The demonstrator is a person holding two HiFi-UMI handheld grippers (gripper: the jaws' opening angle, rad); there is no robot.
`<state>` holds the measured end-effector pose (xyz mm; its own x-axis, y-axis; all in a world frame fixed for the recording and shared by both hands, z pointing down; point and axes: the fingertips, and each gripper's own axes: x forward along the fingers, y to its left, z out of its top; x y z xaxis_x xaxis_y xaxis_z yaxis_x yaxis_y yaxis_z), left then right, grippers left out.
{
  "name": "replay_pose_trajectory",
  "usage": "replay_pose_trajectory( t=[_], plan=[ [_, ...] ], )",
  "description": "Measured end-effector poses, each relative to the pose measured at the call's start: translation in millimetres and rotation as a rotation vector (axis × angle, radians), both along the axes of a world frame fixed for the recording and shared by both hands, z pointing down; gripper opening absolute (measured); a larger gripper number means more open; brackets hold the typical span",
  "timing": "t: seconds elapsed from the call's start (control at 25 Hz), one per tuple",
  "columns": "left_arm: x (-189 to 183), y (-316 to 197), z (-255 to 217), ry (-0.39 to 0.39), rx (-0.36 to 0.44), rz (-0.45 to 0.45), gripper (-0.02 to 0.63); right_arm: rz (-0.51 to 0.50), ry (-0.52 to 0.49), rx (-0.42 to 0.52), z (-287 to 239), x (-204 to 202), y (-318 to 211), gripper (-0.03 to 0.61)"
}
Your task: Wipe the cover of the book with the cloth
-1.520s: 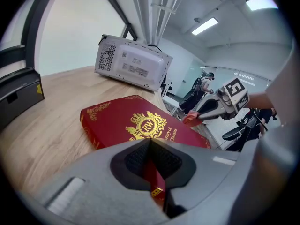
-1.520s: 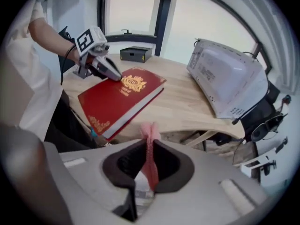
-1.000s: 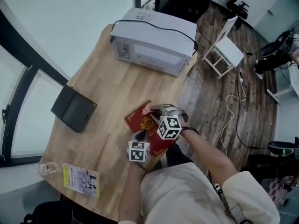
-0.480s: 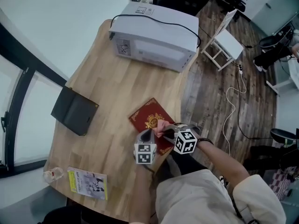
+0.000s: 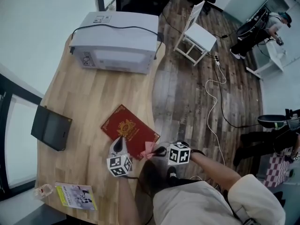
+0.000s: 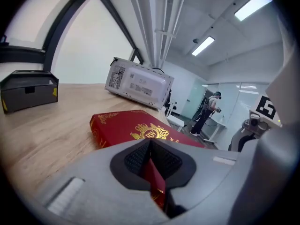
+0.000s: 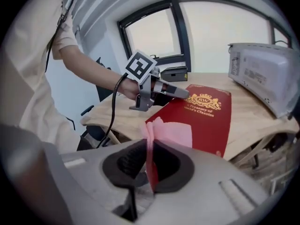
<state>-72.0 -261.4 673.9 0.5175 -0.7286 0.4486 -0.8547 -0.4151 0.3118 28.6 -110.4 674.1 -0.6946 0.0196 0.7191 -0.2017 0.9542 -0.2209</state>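
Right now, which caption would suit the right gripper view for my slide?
Right hand-held gripper holds a pink cloth at the red book corner; left hand-held gripper clamps the book.

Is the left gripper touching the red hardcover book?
Touching. The left gripper view shows the left gripper shut on the near corner of the red hardcover book, with the red edge pinched inside.

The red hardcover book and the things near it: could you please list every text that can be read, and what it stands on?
"RW": in the gold crest on the red hardcover book.
"A Treasury of World's Classics": gold print below that crest, read in the right gripper view.
Stickers on the white box-shaped appliance: too small to read.
Print on the yellow-and-white booklet: too blurred to read.
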Motion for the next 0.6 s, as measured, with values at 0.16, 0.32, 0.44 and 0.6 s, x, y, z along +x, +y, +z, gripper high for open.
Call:
replay_pose_trajectory(
  t=[0.16, 0.32, 0.44, 0.6],
  plan=[
    [-8, 22, -26, -0.068, 0.028, -0.098, 0.008, 0.255, -0.151, 0.027, -20, 33, 1, 0.043],
    [4, 90, -47, -0.092, -0.065, -0.184, 0.008, 0.62, -0.313, -0.001, -36, 75, 6, 0.043],
    [24, 151, -73, -0.148, -0.03, -0.241, 0.008, 0.732, -0.398, 0.005, -56, 93, 35, 0.043],
    [79, 227, -97, -0.09, -0.008, -0.213, 0.008, 0.873, -0.514, 0.048, -87, 131, 87, 0.041]
  ],
)
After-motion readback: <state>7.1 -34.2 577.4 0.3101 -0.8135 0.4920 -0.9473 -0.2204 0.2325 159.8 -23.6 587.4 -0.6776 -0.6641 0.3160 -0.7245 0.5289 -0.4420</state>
